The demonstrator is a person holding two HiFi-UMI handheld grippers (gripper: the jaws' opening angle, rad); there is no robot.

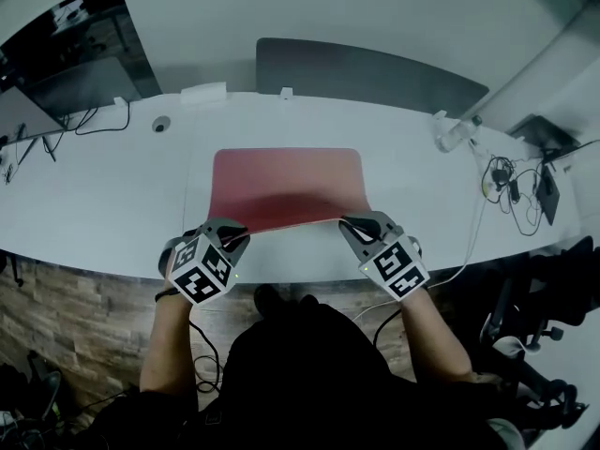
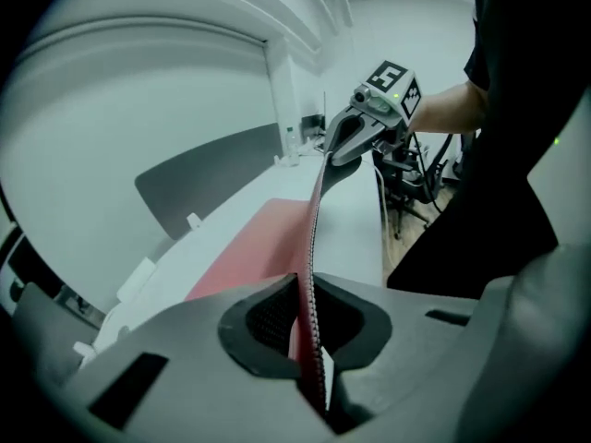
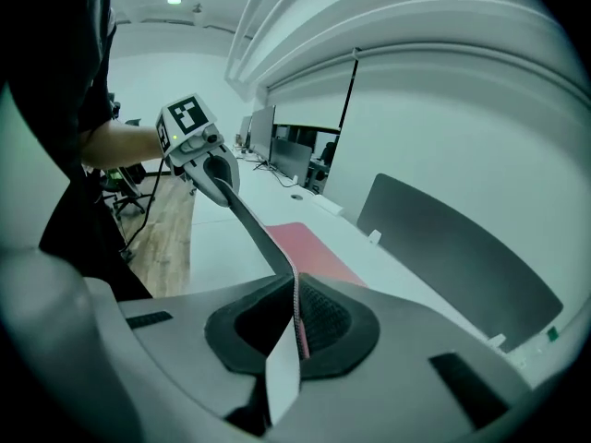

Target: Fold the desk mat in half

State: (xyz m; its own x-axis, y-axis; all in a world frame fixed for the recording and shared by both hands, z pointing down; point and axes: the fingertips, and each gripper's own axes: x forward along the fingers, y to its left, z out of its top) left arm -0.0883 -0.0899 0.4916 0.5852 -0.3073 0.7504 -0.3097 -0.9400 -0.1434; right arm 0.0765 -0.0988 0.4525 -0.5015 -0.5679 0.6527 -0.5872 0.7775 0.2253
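**A:** Where's the mat?

**B:** The red mat [image 1: 286, 184] lies flat on the white surface [image 1: 103, 200], except for its near edge, which is held up off it. The left gripper [image 1: 232, 234] has the near left corner and the right gripper [image 1: 354, 223] the near right one.

**A:** And the fingers?

**B:** Both pairs of fingers [image 2: 263, 319] are closed down to the mat's thickness, pinching its edge between the pads. The edge runs in a line from one gripper to the other.

**A:** How should the fold go?

**B:** I'd say bring both corners up level and carry them together toward the far edge. Don't drag, or the far half may slide on the surface. Lay corner on corner before loosening the grip, then press the crease.

**A:** The count?

**B:** One mat, two grippers, one surface. Behind it is one grey panel [image 1: 370, 75]. The cables [image 1: 511, 181] on the right are too tangled to count.
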